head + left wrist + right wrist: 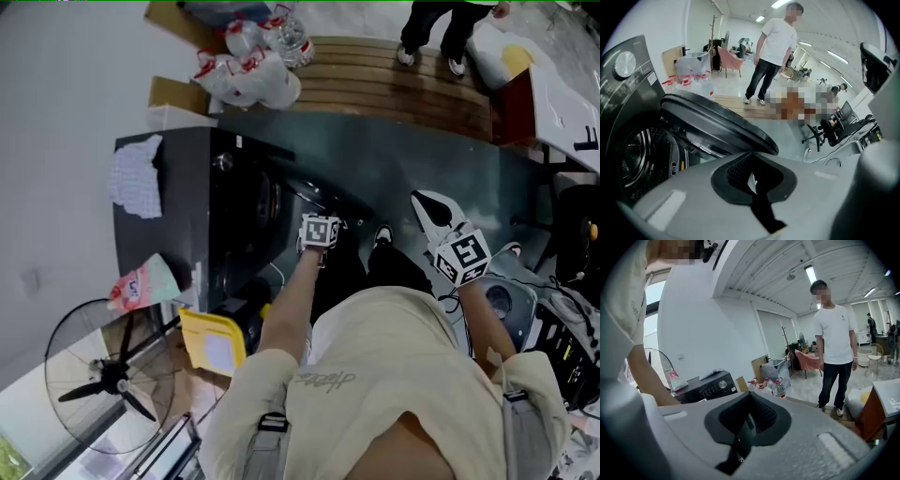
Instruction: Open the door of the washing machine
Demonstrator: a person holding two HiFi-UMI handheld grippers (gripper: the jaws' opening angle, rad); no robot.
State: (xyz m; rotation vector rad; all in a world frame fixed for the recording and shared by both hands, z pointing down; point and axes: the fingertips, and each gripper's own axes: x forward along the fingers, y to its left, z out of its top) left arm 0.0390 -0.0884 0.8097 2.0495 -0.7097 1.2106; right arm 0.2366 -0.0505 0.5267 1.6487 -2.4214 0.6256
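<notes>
The dark front-loading washing machine (178,216) stands at the left, and its round door (314,199) is swung out from the front. In the left gripper view the door's rim (717,122) runs just past the jaws, and the drum (640,154) lies bare behind it. My left gripper (319,234) hangs by the door's outer edge, pointing steeply down, shut with nothing between its pads (752,180). My right gripper (427,204) is held off to the right, away from the machine, with its white jaws together and empty (745,425).
A checked cloth (136,178) and a pink bag (145,281) lie on the machine's top. A standing fan (108,375) and a yellow bin (216,342) are at the near left. Water bottles (248,66) and a wooden platform (394,89) lie beyond, where a person (773,51) stands.
</notes>
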